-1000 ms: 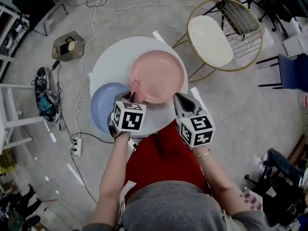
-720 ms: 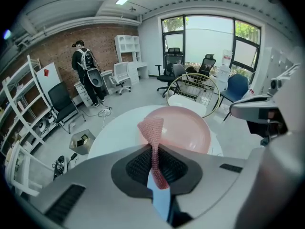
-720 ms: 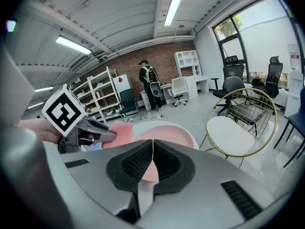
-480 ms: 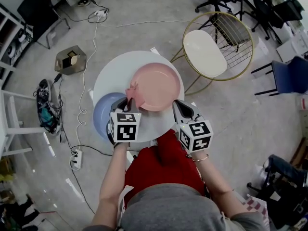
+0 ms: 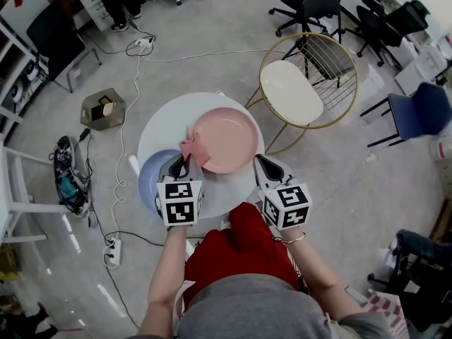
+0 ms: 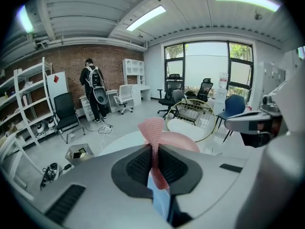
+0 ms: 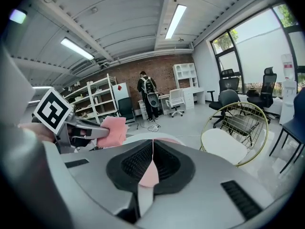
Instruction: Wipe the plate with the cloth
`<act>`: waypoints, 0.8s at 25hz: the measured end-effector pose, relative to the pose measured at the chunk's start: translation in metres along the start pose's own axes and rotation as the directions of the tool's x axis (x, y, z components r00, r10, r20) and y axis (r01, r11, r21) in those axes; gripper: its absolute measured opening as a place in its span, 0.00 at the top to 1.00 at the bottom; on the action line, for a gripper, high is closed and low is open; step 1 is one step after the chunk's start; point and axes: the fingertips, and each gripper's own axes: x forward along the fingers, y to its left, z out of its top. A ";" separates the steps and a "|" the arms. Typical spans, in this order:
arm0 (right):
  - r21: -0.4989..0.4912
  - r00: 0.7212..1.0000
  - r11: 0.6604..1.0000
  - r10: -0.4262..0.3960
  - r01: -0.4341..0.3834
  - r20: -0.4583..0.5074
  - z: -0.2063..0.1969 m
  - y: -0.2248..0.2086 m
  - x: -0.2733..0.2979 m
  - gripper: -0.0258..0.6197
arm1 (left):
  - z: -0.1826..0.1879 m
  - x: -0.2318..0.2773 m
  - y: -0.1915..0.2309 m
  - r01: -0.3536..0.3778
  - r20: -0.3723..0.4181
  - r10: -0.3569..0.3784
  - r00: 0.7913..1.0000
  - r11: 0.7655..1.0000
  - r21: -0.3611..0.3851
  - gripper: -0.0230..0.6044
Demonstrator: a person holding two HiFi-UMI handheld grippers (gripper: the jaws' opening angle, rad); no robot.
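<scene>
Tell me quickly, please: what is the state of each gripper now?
Left gripper: closed, holding the pink cloth.
Right gripper: closed, apparently pinching the rim of the pink plate.

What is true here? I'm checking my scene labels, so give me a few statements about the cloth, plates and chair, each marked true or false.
1. The left gripper has its jaws shut on a pink cloth. True.
2. The cloth lies flat on the blue plate. False: it is held up in the jaws, by the left edge of the pink plate.
3. In the head view, the blue plate is left of the pink plate. True.
4. The chair nearest the round white table is a black office chair. False: it is a gold wire chair with a white seat.
</scene>
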 end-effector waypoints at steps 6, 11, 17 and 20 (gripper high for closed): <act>0.004 0.999 1.000 -0.007 0.007 0.049 0.013 0.005 -0.014 0.91 | 0.019 -0.019 -0.006 0.016 0.111 -0.013 0.994 1.000 -0.024 0.91; 0.000 0.994 1.000 -0.013 0.013 0.109 0.028 0.007 -0.028 0.91 | 0.032 -0.035 -0.011 0.039 0.185 -0.028 0.982 0.998 -0.054 0.91; -0.005 0.987 1.000 -0.015 0.016 0.163 0.041 0.015 -0.042 0.91 | 0.045 -0.059 -0.014 0.073 0.284 -0.048 0.958 0.994 -0.078 0.91; -0.025 0.979 1.000 -0.012 0.017 0.205 0.047 0.020 -0.053 0.91 | 0.052 -0.072 -0.018 0.082 0.340 -0.052 0.939 0.994 -0.073 0.91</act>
